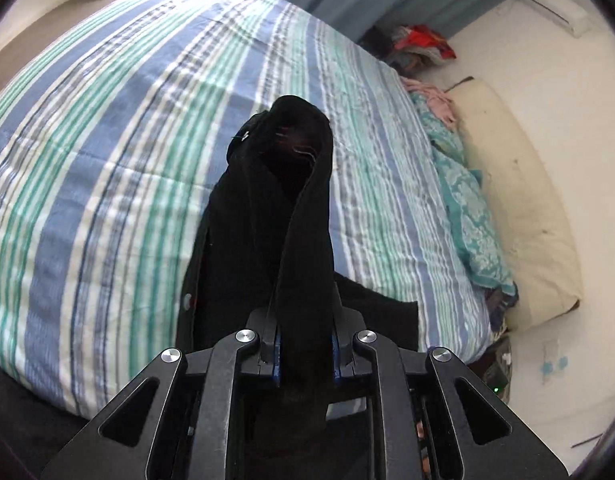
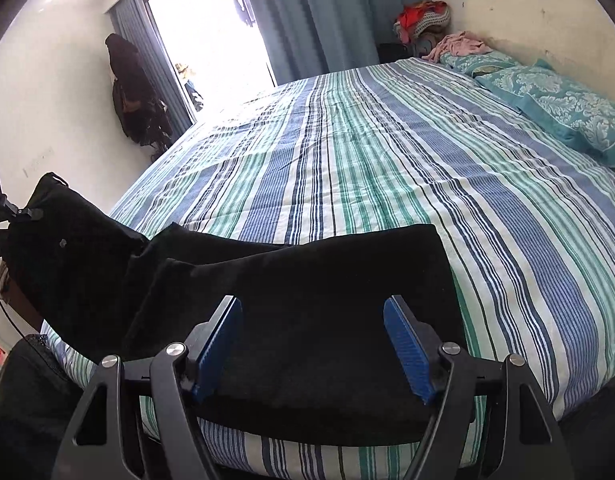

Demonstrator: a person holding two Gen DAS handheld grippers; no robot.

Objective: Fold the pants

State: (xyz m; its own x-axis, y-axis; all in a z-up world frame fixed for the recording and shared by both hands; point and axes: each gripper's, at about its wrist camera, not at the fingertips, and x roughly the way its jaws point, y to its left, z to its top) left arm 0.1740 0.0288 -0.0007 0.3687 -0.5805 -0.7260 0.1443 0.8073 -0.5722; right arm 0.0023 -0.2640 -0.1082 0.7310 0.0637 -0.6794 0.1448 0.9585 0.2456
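Note:
Black pants [image 2: 315,320] lie across the near edge of a striped bed [image 2: 387,168]. My left gripper [image 1: 306,344] is shut on a bunched part of the pants [image 1: 291,200] and holds it up above the bed, so the cloth drapes over the fingers. In the right wrist view that lifted end [image 2: 59,248] rises at the far left beside the left gripper [image 2: 3,216]. My right gripper [image 2: 313,344] is open, its blue pads [image 2: 407,344] spread just above the flat part of the pants, and it holds nothing.
Teal patterned pillows [image 2: 555,108] and a pink cloth [image 2: 459,46] lie at the head of the bed by the wall. A pile of clothes [image 2: 423,20] sits in the corner. Dark garments [image 2: 131,96] hang on the left wall beside a bright doorway [image 2: 211,40].

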